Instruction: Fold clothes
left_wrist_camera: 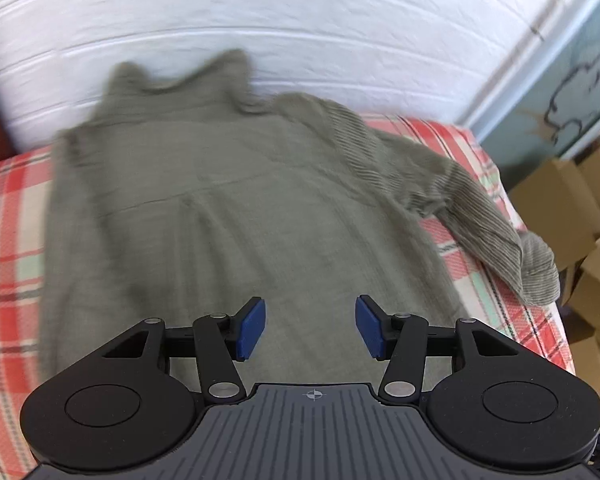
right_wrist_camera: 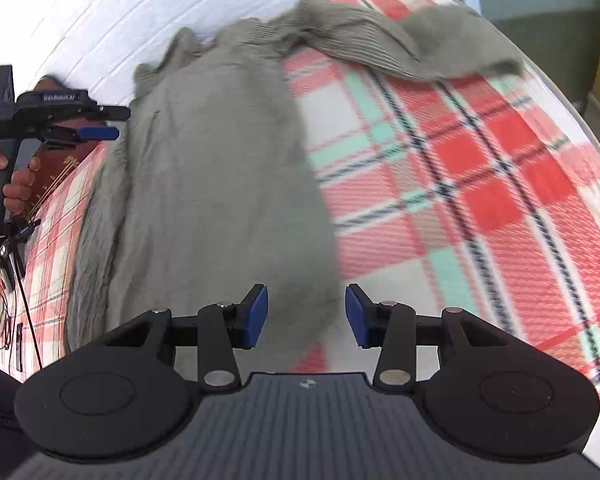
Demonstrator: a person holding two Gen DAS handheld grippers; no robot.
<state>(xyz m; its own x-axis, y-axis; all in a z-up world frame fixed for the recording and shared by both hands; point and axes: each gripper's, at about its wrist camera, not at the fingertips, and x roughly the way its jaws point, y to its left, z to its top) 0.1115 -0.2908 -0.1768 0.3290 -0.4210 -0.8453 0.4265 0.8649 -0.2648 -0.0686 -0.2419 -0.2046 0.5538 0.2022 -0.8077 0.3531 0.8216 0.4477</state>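
Sweater [left_wrist_camera: 228,200] lies flat on plaid blanket [right_wrist_camera: 480,184], long axis running ahead of both half-open, empty grippers; outstretched sleeve [right_wrist_camera: 400,48] far-right of right gripper [right_wrist_camera: 306,314], nearer than left gripper [left_wrist_camera: 310,328].

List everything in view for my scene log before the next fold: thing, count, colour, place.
shirt: one, grey-green, spread on the blanket, collar toward the wall, one ribbed sleeve stretched out to the side.
blanket: one, red, white and mint plaid, under the shirt.
wall: one, white, panelled, behind the blanket.
boxes: several, brown cardboard, on the floor beside the blanket's edge.
cables: a few, black, hanging near the blanket's left edge in the right wrist view.
left hand-held gripper: one, black with blue pads, open, empty, above the shirt.
right hand-held gripper: one, black with blue pads, open, empty, above the shirt's hem.
hand: one, gripping the left handle.
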